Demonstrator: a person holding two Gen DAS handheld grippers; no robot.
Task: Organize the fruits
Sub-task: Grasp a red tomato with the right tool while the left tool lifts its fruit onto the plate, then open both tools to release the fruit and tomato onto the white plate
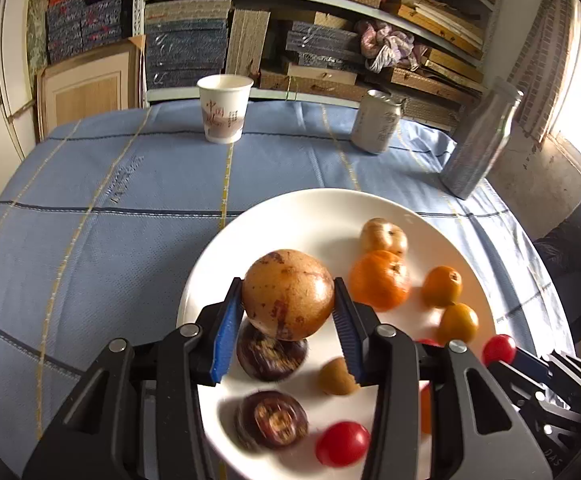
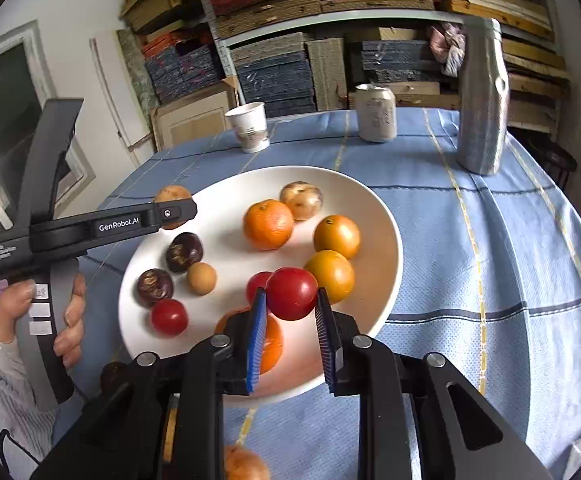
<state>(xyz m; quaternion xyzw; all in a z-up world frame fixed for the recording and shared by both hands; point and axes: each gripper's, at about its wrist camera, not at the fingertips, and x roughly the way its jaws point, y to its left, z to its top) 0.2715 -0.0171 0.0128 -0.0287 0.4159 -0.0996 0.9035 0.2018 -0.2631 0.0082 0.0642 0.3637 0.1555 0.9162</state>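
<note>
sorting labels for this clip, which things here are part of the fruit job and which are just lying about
Part of the job:
- left gripper, shut on brown fruit
- right gripper, shut on red tomato
- white plate

Lying about:
- paper cup
- can
- metal bottle

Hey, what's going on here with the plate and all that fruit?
A person is sorting fruit onto a white plate using a handheld claw in each hand. The left claw is shut on a brown fruit over the plate, and the right claw is shut on a red tomato over its near edge. Oranges, dark fruits and more tomatoes already lie on the plate. A cup, can and bottle stand behind.
</note>
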